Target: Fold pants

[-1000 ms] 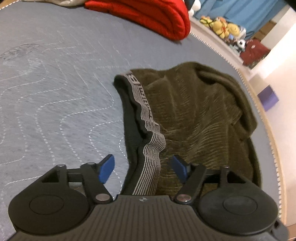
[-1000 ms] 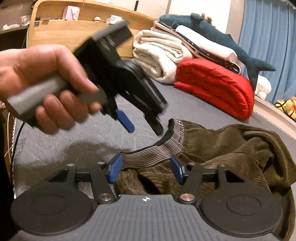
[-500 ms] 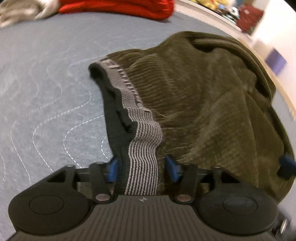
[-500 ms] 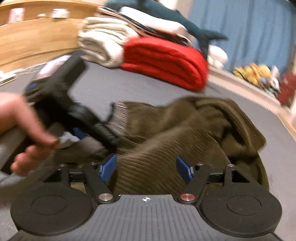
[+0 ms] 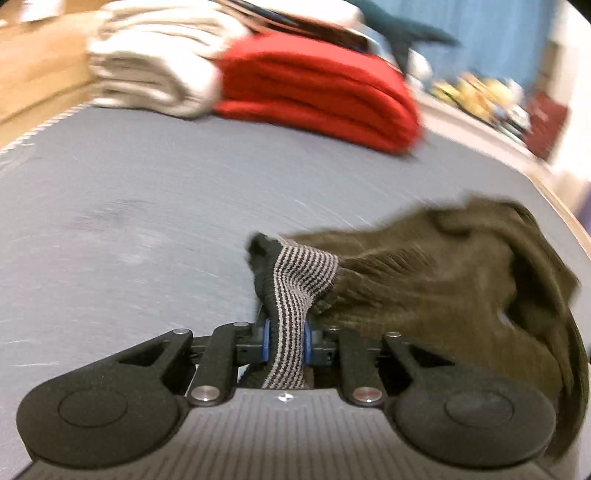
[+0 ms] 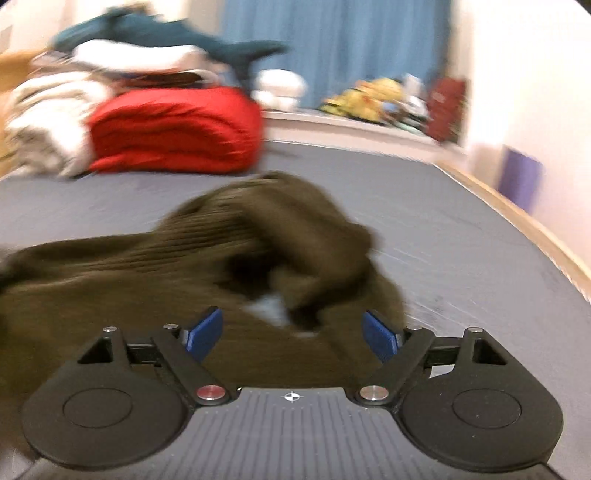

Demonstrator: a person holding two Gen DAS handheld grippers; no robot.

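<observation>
Olive-brown corduroy pants [image 5: 443,280] lie crumpled on a grey quilted mattress [image 5: 129,221]. My left gripper [image 5: 286,341] is shut on their striped grey elastic waistband [image 5: 295,280], which bunches up between the blue pads and lifts off the mattress. My right gripper [image 6: 291,332] is open wide just above the heaped pants [image 6: 184,266], with nothing between its blue pads [image 6: 205,332]. Both views are blurred by motion.
A folded red blanket [image 5: 317,88] and cream blankets [image 5: 147,74] are stacked at the far end, with a blue plush shark [image 6: 166,33] on top. The mattress edge [image 6: 517,218] runs along the right, beside a white wall and a purple box [image 6: 521,181].
My left gripper closed on the waistband and raised it, tilting the view up. My right gripper swung right, away from the left hand, over the pants heap, and opened wider.
</observation>
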